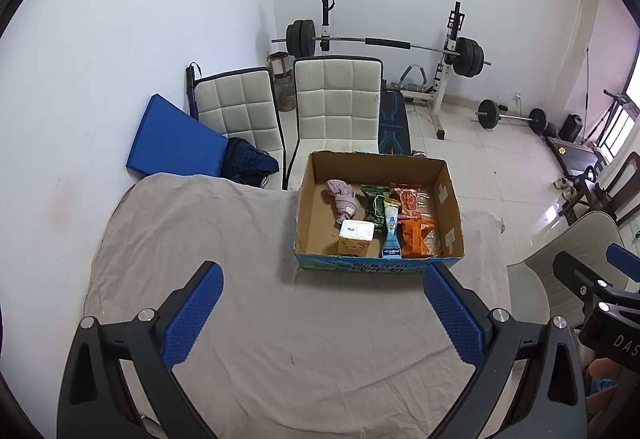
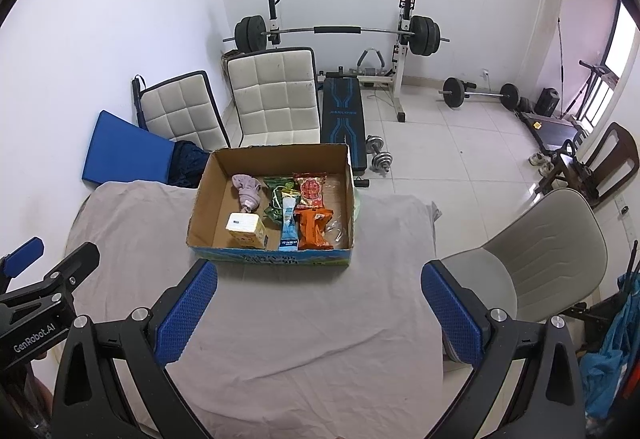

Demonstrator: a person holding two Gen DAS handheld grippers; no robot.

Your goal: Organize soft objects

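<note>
Both tongs spread wide, empty — left gripper point(image 1: 324, 313) and right gripper point(image 2: 320, 313) hover over cloth-covered table point(image 2: 280, 327) near cardboard box point(image 1: 450, 195) of snack packs.

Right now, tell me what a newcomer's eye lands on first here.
The open cardboard box on the cloth-covered table, holding a pink cloth bundle, a yellow tissue pack and bright snack packets. Behind it, against the far wall, the barbell rack. Both tongs, left and right, hang open and empty.

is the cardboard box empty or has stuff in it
Not empty. The open-topped cardboard box holds a pink cloth, a yellow tissue pack and several snack packets; its left side is bare.
</note>
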